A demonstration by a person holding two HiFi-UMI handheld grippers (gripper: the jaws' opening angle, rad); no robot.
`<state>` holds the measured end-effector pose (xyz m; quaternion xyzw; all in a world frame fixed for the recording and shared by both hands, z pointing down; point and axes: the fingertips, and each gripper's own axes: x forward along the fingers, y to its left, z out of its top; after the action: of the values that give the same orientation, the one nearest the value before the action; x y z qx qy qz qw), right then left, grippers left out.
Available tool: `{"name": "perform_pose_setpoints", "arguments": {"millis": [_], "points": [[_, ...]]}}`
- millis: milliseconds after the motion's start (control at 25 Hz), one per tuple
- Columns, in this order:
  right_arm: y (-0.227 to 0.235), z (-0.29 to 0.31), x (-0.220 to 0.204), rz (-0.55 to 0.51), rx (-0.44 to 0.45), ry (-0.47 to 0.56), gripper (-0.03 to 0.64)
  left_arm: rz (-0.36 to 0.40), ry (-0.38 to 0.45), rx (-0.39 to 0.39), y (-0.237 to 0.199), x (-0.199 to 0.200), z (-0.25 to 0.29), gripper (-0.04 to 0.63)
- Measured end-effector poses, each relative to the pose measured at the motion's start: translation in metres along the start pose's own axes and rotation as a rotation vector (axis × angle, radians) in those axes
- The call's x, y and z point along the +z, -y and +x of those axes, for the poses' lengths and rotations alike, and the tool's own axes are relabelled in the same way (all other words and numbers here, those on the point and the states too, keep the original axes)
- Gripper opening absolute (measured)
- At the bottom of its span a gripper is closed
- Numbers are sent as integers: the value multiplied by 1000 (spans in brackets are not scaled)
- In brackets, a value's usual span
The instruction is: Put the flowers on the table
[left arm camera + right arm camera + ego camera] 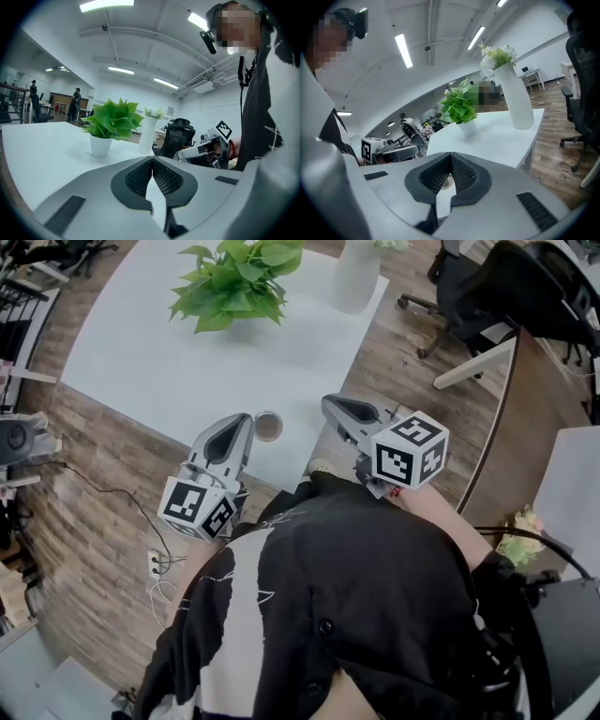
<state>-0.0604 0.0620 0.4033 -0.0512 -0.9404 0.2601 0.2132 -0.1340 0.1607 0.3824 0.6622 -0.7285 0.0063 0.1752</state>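
My left gripper and right gripper hover side by side over the near edge of the white table. Both are shut with nothing between their pads. A tall white vase with pale flowers stands at the table's far side. Another pale bunch of flowers lies off the table at the person's right, beside a dark frame. In the left gripper view, the shut left gripper points at the vase, and the right gripper shows beyond it. The right gripper faces the same vase.
A green potted plant stands on the table left of the vase. A small round cup sits at the near edge between the grippers. A black office chair is at the right, with wooden floor and cables below left.
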Motion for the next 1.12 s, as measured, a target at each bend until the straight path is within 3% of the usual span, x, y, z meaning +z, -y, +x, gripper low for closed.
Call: {"name": "perform_pose_setpoints", "arguments": {"millis": [400,1120], "points": [[-1,-2,-5,-8,5,-11,12,4,-27,-40,16,-10,7,15],[0,-6,-13,-24,-8,-37,12,-13,-32,-37,18,-18,11,14]]}}
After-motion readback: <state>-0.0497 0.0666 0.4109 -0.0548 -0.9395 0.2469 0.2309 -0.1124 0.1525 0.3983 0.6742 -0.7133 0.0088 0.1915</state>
